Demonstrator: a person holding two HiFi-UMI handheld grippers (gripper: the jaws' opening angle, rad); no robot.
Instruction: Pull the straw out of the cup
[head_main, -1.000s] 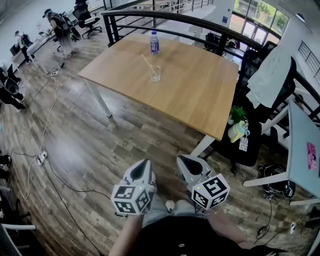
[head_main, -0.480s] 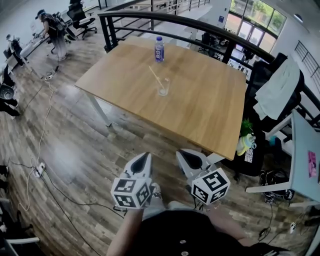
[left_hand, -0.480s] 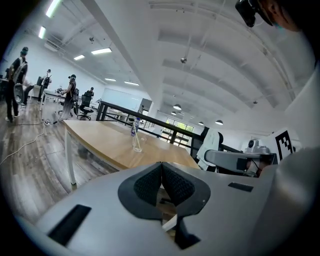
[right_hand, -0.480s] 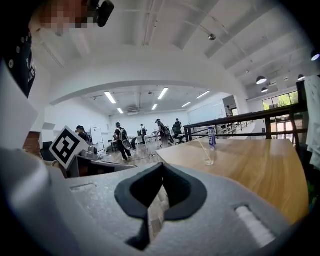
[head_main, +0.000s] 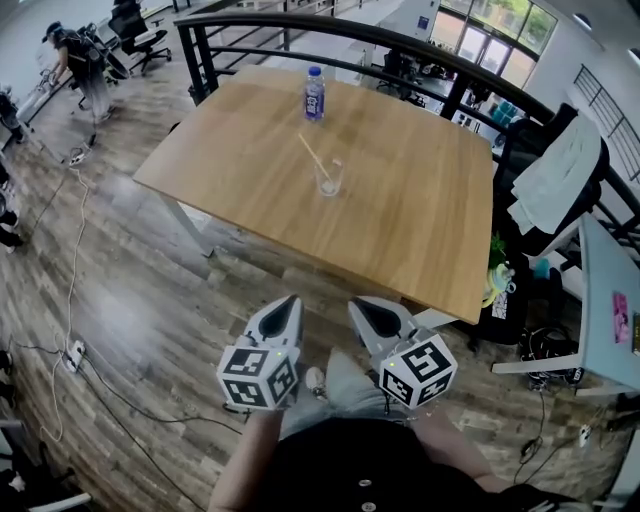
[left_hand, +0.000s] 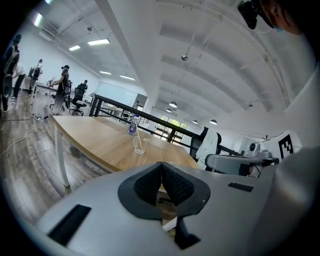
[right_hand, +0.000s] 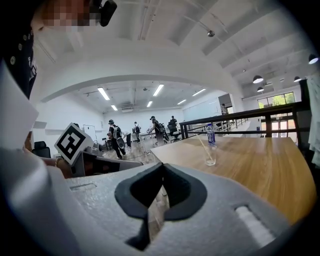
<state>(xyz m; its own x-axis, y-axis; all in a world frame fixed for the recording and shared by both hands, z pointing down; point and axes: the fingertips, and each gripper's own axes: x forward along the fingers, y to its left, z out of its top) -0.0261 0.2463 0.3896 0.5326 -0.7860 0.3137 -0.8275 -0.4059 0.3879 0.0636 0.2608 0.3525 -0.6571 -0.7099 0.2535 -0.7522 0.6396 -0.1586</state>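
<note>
A clear glass cup (head_main: 328, 179) stands near the middle of a wooden table (head_main: 420, 240), with a pale straw (head_main: 313, 156) leaning out of it to the upper left. The cup (left_hand: 138, 145) and the cup (right_hand: 210, 155) also show far ahead in both gripper views. My left gripper (head_main: 289, 303) and right gripper (head_main: 363, 307) hover side by side above the floor, well short of the table's near edge. Both have their jaws closed together with nothing between them.
A water bottle (head_main: 314, 93) with a blue label stands behind the cup near the table's far edge. A black railing (head_main: 400, 45) runs behind the table. A chair with a pale jacket (head_main: 560, 175) stands at the right. People work at desks (head_main: 80, 60) far left.
The table, cup and bottle have come nearer and lower in the head view as I walk toward them. Both grippers stay shut and side by side.
</note>
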